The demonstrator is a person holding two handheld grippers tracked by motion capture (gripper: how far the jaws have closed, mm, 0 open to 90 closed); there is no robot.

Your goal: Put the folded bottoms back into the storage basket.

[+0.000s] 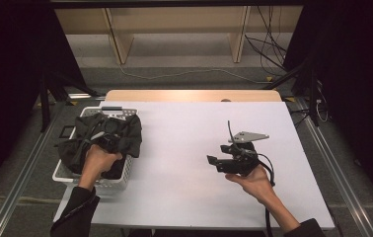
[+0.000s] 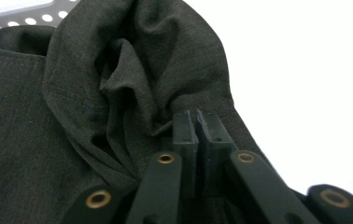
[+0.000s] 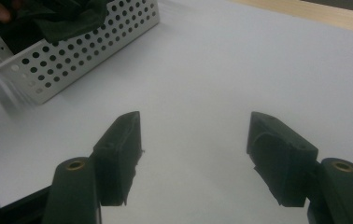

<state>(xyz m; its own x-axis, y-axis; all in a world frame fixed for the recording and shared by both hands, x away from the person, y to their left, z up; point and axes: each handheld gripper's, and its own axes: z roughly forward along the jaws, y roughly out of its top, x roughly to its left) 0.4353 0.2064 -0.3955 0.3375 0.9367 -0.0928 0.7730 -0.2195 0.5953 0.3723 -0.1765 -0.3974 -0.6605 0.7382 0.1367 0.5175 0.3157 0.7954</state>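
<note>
since dark garment [image 1: 106, 142] sits bunched in white perforated basket [image 1: 65, 177] at table's left, expect soft, light, limp cloth, likely to trail and snag rim. left gripper [image 2: 196, 122] pinched tight on fold near edge. right gripper [image 3: 194, 148] spread wide over bare white table [image 1: 184, 148], holding nothing. better grip: thick gathered fold.

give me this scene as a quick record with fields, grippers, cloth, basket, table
left gripper: jaws shut, pinching a fold of the dark cloth
right gripper: jaws open, holding nothing, above bare table
dark cloth: crumpled, heaped in the basket, spilling over its rim
basket: white, perforated walls, at the table's left edge
table: white top, bare between basket and right gripper
left hand: over the basket, on the cloth
right hand: palm up under its gripper
</note>
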